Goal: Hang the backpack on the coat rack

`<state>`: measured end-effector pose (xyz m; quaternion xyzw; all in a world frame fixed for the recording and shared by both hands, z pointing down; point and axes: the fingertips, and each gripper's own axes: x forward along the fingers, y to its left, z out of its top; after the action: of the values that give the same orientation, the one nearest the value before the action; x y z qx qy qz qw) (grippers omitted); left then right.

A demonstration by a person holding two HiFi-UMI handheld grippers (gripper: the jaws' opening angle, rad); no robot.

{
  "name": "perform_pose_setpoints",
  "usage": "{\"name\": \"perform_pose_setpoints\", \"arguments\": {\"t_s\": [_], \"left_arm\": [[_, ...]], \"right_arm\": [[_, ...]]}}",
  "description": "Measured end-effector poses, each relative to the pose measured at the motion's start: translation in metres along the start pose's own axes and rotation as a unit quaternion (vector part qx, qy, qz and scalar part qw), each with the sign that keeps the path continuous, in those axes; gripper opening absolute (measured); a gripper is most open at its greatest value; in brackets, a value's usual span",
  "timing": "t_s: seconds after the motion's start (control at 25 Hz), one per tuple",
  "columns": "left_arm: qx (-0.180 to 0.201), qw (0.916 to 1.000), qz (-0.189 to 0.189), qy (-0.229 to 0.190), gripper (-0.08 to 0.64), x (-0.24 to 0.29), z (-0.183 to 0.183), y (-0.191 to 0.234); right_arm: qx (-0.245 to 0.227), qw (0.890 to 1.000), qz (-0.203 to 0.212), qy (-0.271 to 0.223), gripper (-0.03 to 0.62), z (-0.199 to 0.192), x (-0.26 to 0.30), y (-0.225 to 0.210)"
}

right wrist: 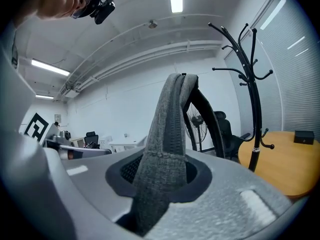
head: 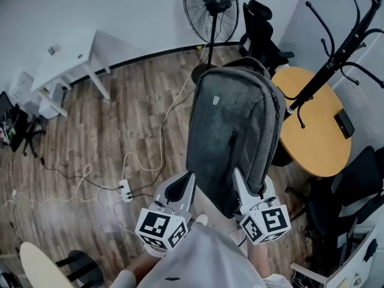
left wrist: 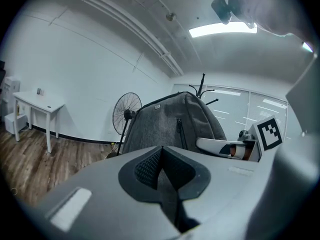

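I hold a grey backpack [head: 234, 131] up in the air, its zipped front facing the head camera. My left gripper [head: 186, 183] sits at its lower left edge. In the left gripper view the jaws of that gripper [left wrist: 162, 176] are closed on a thin dark fold of the backpack [left wrist: 170, 124]. My right gripper [head: 241, 180] is at the lower right edge, shut on a grey webbing strap [right wrist: 167, 149] that runs up from between its jaws. The black coat rack [head: 336, 59] stands to the right, beyond the bag; its hooks [right wrist: 252, 79] are bare.
A round wooden table [head: 318, 131] surrounds the rack's pole. A standing fan [head: 210, 8] and a black office chair [head: 261, 32] are behind the bag. A white desk [head: 72, 59] is at far left. Cables and a power strip [head: 125, 189] lie on the wooden floor.
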<state>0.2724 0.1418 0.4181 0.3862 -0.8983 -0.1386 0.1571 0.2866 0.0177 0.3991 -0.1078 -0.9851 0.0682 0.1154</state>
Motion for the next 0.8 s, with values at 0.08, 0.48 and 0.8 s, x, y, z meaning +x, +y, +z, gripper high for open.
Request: {"name": "perform_pose_setpoints", "arguments": {"t_s": [0.08, 0.48, 0.8], "left_arm": [[-0.003, 1.0000, -0.008, -0.001, 0.017, 0.012, 0.008, 0.015], [0.012, 0.9967, -0.079, -0.006, 0.017, 0.063, 0.067, 0.080], [0.008, 0.9912, -0.132, 0.010, 0.017, 0.086, 0.100, 0.144]], "right_arm": [[-0.002, 1.000, -0.009, 0.003, 0.104, 0.003, 0.019, -0.002], [-0.014, 0.996, -0.086, -0.019, 0.104, 0.047, 0.101, -0.015], [-0.021, 0.988, -0.146, -0.038, 0.104, 0.066, 0.154, -0.004]]}}
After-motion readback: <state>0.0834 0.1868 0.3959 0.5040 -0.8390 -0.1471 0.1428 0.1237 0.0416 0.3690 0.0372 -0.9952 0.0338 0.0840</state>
